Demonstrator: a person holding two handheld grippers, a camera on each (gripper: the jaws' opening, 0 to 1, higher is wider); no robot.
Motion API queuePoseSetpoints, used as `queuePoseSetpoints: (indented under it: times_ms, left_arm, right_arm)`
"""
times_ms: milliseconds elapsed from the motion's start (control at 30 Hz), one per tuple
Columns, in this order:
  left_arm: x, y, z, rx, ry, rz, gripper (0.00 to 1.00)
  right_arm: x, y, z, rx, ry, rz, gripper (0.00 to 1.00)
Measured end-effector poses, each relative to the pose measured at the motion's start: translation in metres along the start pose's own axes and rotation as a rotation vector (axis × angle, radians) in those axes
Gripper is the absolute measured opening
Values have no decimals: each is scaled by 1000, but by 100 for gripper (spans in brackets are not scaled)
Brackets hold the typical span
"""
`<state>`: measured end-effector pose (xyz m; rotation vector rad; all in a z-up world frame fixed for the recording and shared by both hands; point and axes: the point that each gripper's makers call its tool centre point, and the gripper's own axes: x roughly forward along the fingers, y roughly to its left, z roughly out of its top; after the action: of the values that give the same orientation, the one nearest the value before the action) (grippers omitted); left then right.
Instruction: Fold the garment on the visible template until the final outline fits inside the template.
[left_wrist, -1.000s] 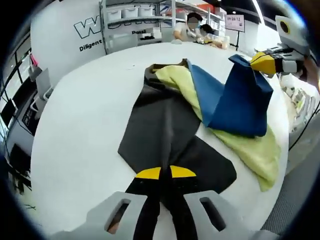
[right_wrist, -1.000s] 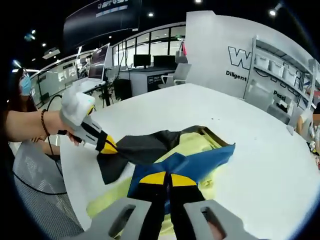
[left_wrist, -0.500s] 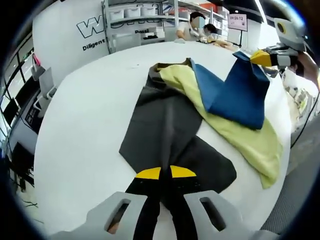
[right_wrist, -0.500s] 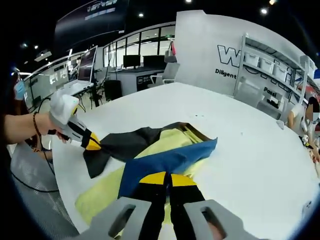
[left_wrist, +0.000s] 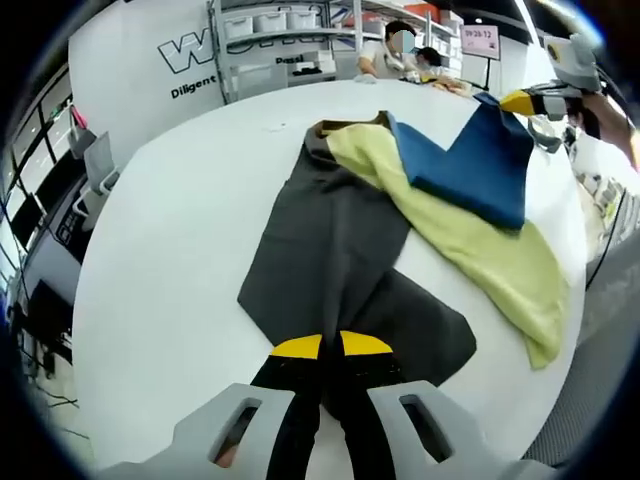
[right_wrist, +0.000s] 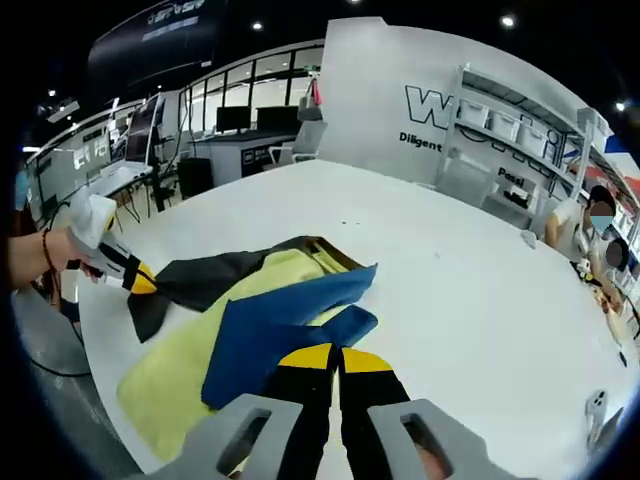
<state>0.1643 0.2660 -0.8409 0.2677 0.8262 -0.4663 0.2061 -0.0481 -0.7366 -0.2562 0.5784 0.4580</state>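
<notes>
Judging progress: early, nothing folded yet. Dark grey, yellow and blue panelled fabric garment (left_wrist: 400, 230) spread across centre of round white tabletop (left_wrist: 170, 260), left claw (left_wrist: 330, 346) clamped on grey corner, right claw (right_wrist: 323, 357) pinching blue corner. No template outline discernible.

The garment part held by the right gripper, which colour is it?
Blue fabric panel, clearest in the left gripper view.

The garment (left_wrist: 340, 240) is lying spread across the worktop (left_wrist: 160, 260), running from the left gripper (left_wrist: 330, 345) at its near end to the right gripper (left_wrist: 525, 100) at its far right corner. Shelving (left_wrist: 280, 40) is standing beyond the worktop's far edge.
</notes>
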Motion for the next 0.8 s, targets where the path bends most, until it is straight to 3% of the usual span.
queuePoseSetpoints:
  times_ms: [467,533,800]
  left_arm:
    - [-5,17,-6,-35,-1,47,2]
    - [-6,22,-9,-62,15,66,2]
    - [-12,41,-14,-186,-14,129,2]
  right_arm:
    - [-2,-8,-5,16,8,-25,0]
    - [-1,-10,-6,22,9,-31,0]
    - [1,-5,-7,28,12,-26,0]
